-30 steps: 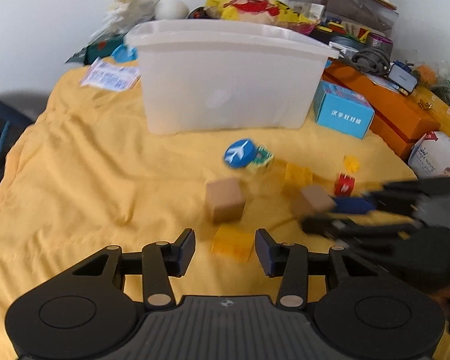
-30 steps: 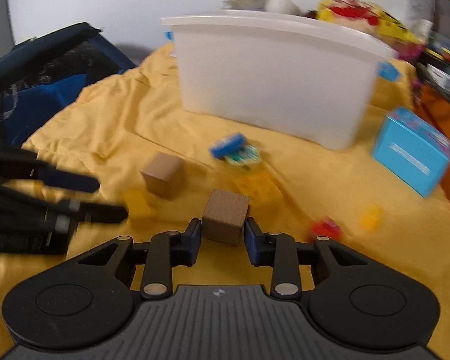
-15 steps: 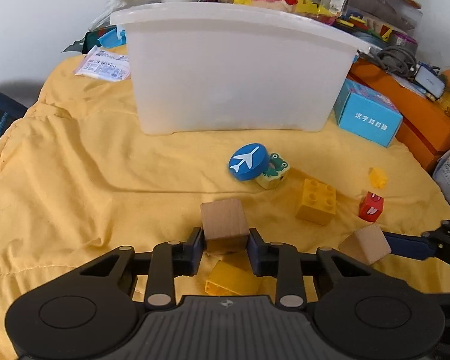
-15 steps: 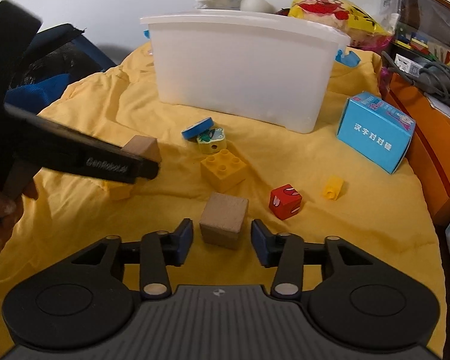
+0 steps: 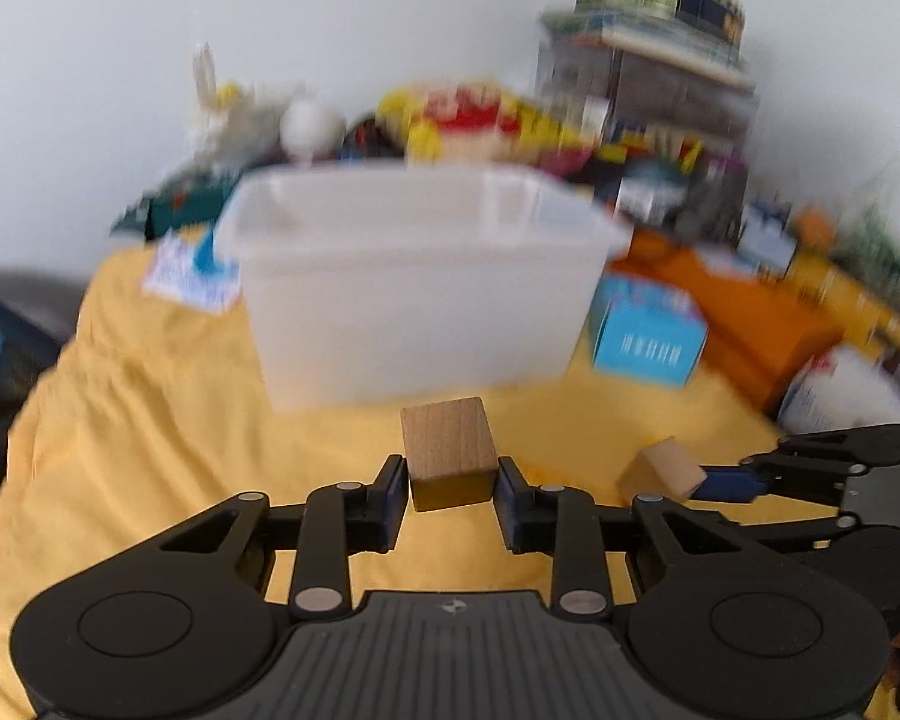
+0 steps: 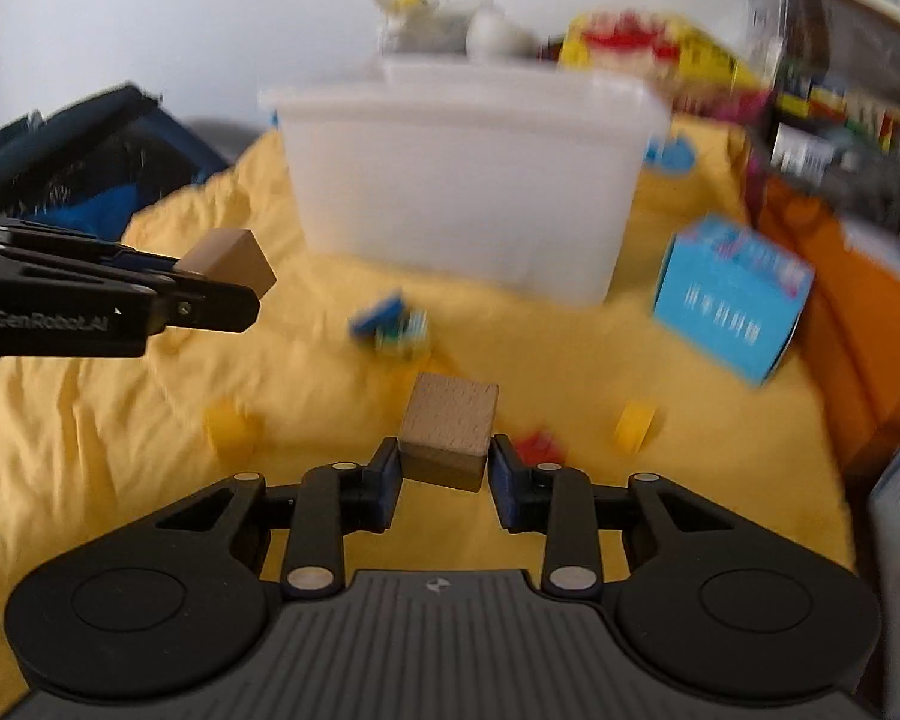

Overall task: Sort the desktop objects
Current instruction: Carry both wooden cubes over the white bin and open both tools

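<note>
My left gripper (image 5: 450, 483) is shut on a wooden cube (image 5: 449, 450) and holds it raised above the yellow cloth, in front of the white plastic bin (image 5: 414, 294). It also shows in the right wrist view (image 6: 228, 285) with its cube (image 6: 231, 258). My right gripper (image 6: 444, 471) is shut on a second wooden cube (image 6: 447, 429), also lifted; this cube shows in the left wrist view (image 5: 660, 474). The bin (image 6: 462, 180) stands ahead in the right wrist view. Both views are motion-blurred.
On the yellow cloth (image 6: 120, 420) lie a blue disc with a green toy (image 6: 390, 321), yellow bricks (image 6: 228, 429) (image 6: 633, 423) and a red block (image 6: 540, 447). A blue box (image 6: 732, 297) and orange boxes (image 5: 756, 318) stand right. Clutter sits behind the bin.
Both grippers have closed on their wooden cubes and lifted them off the cloth. The view has risen toward the bin's rim.
</note>
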A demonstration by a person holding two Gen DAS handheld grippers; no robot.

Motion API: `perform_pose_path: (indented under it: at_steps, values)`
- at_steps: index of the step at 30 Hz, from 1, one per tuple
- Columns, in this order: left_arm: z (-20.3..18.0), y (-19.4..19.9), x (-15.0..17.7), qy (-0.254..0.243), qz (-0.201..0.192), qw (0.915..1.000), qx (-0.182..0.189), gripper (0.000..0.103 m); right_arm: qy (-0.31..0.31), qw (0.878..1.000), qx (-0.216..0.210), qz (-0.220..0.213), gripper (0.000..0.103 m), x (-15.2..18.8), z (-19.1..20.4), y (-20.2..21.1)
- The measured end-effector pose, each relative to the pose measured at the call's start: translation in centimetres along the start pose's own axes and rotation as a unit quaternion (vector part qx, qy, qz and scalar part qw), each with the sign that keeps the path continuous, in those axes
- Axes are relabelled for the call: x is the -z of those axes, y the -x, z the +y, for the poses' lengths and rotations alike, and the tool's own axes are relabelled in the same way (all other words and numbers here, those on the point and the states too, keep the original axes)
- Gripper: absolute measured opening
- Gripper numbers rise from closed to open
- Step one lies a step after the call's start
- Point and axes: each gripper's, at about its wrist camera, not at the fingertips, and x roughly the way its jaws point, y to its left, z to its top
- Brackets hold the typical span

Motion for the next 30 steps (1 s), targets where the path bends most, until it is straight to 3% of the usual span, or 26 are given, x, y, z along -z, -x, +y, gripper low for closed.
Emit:
perform_pose_path:
  at_steps: [5,9,12,16,21,23,24,26,29,30]
  values:
    - [-0.5,1.0,-4.9,-0.028,-0.059,0.9979,-0.004,0.034,0.019,0.997,0.013,-0.075,0.035,-4.7,-0.9,1.5]
    - [-0.1,0.1,-9.1,-0.078,-0.097,0.9913,-0.042,0.034,0.050,0.986,0.052,-0.149,0.035,-9.5,-1.6,1.6]
    - [0.4,-1.8,-11.9,-0.098,-0.104,0.9875,-0.067,0.034,0.056,0.981,0.066,-0.174,0.035,-13.4,-2.4,0.5]
    - [1.7,-5.5,-14.4,-0.053,-0.071,0.9947,-0.052,0.034,0.028,0.986,0.053,-0.156,0.035,-16.8,-3.7,-2.8]
    - [2.3,-9.9,-13.7,-0.038,-0.015,0.9963,-0.076,0.035,0.008,0.995,0.039,-0.094,0.036,-17.2,-4.8,-7.7]
    - [2.3,-9.7,-13.1,-0.040,-0.015,0.9960,-0.078,0.041,0.009,0.996,0.030,-0.084,0.037,-16.6,-4.6,-8.1]
    - [2.2,-9.2,-12.8,-0.047,-0.017,0.9956,-0.080,0.049,0.011,0.996,0.028,-0.088,0.039,-16.3,-4.4,-7.8]
    - [2.2,-7.8,-12.1,-0.054,-0.026,0.9948,-0.082,0.051,0.020,0.994,0.027,-0.102,0.045,-15.7,-4.2,-6.7]
    - [2.5,-5.3,-11.1,-0.039,-0.041,0.9959,-0.071,0.053,0.033,0.992,0.020,-0.122,0.045,-14.6,-3.7,-4.6]
    - [2.6,-4.6,-10.6,-0.032,-0.046,0.9962,-0.067,0.058,0.034,0.991,0.019,-0.128,0.045,-14.5,-3.6,-4.0]
